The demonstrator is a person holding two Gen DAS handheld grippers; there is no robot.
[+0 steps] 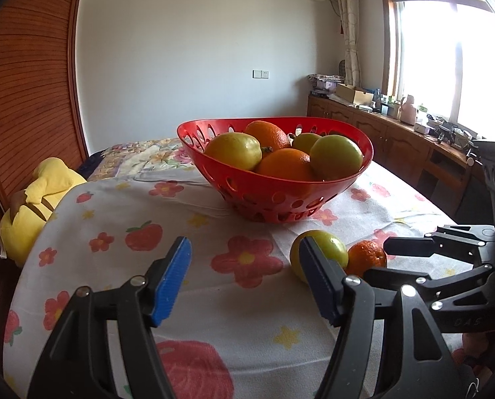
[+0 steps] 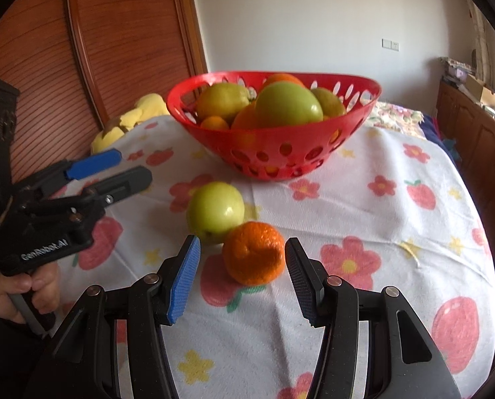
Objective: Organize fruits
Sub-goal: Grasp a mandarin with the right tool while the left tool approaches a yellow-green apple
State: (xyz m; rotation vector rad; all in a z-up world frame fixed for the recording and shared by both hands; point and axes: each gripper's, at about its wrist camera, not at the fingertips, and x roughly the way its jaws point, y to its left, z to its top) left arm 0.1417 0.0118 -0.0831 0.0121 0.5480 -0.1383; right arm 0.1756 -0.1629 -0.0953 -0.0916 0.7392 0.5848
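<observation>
Red basket of fruit at the far side of the flowered cloth.
Near it lie a green apple and an orange, touching; the right gripper gapes around the orange without contact, the left gripper open, its finger half hiding the apple.

left gripper stands open over the floral tablecloth; a green apple and, apparently touching it, a mandarin lie before the red basket.

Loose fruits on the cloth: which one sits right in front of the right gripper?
The orange, right before the right gripper; the green apple lies behind it, nearer the basket.
</observation>
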